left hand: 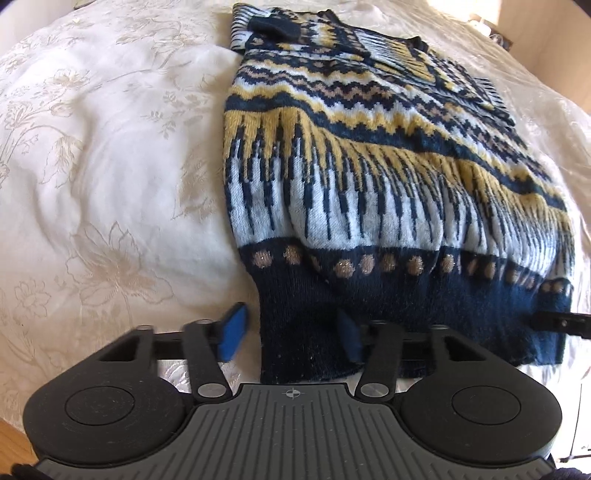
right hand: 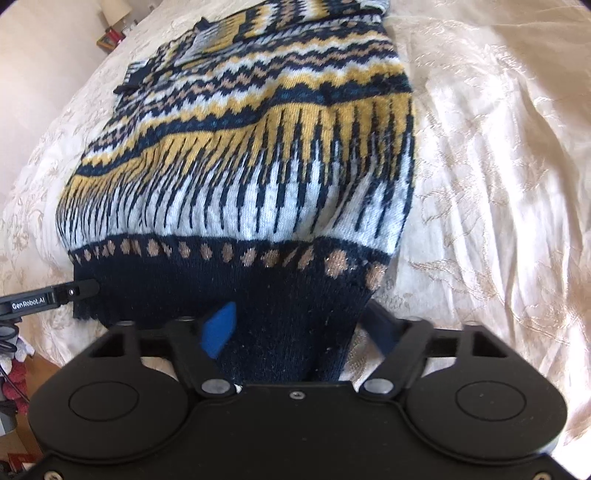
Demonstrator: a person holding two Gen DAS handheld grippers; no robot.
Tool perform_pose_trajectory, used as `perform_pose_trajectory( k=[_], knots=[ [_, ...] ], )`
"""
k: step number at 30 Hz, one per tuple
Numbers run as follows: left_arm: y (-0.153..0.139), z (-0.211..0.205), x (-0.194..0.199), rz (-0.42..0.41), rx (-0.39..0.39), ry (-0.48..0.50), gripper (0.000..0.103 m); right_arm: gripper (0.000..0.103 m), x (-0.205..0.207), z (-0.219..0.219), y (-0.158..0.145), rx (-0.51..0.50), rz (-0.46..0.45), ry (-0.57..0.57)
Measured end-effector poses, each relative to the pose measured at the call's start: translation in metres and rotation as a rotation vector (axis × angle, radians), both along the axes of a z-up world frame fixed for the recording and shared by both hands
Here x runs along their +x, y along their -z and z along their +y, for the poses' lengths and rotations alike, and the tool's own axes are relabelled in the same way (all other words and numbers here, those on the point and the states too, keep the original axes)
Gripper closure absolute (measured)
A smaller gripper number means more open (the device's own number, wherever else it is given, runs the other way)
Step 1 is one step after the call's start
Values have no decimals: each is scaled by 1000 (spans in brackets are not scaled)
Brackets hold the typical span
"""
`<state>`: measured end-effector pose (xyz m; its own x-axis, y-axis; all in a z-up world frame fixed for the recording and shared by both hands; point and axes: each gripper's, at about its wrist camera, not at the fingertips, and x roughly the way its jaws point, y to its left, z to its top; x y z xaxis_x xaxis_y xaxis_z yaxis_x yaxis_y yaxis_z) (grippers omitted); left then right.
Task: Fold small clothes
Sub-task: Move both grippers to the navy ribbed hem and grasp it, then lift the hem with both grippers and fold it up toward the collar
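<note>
A knitted sweater (left hand: 369, 166) in navy, yellow and white lies on the bed, its navy ribbed hem nearest me; it also fills the right wrist view (right hand: 258, 166). My left gripper (left hand: 291, 338) is open, its blue pads either side of the hem's left corner, which lies between the jaws. My right gripper (right hand: 295, 328) is open around the hem's right corner; its right pad is partly hidden by fabric. Each gripper's tip shows in the other view: the right one (left hand: 561, 325), the left one (right hand: 48, 297).
A cream floral bedspread (left hand: 92, 166) covers the bed all around the sweater (right hand: 498, 184). A lamp and small items (right hand: 110, 22) stand on a bedside table at the far side. Wooden floor (left hand: 7, 428) shows at the near edge.
</note>
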<state>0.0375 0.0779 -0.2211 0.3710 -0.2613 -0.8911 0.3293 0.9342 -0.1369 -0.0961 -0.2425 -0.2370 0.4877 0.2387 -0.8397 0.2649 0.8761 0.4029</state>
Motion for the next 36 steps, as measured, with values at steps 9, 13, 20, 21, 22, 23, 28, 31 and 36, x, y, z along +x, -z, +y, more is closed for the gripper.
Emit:
perform_pose_trajectory(
  k=[9,13,20,21,22,23,28,31,36],
  knots=[
    [-25,20,-9,18,-133,-85,97,89,-11,-6,-23,108,-50,27],
    [-55,29,-9,-9,-199,-116,97,90,-14,-12,-47,137,-107,33],
    [-115,26,23,-124,-304,-108,98,90,12,-25,-96,149,-225,43],
    [-123,23,31,-149,-316,-108,100,90,19,-28,-103,147,-245,44],
    [-130,21,40,-170,-327,-108,100,90,26,-30,-110,143,-263,46],
    [-139,18,49,-195,-341,-108,100,90,34,-33,-116,141,-279,48],
    [-160,4,104,-275,-387,-100,100,90,83,-41,-132,129,-333,53],
    [-160,-5,132,-283,-378,-66,99,90,112,-45,-138,120,-345,72],
    [-128,-14,160,-159,-288,124,94,90,147,-50,-134,102,-314,134]
  ],
)
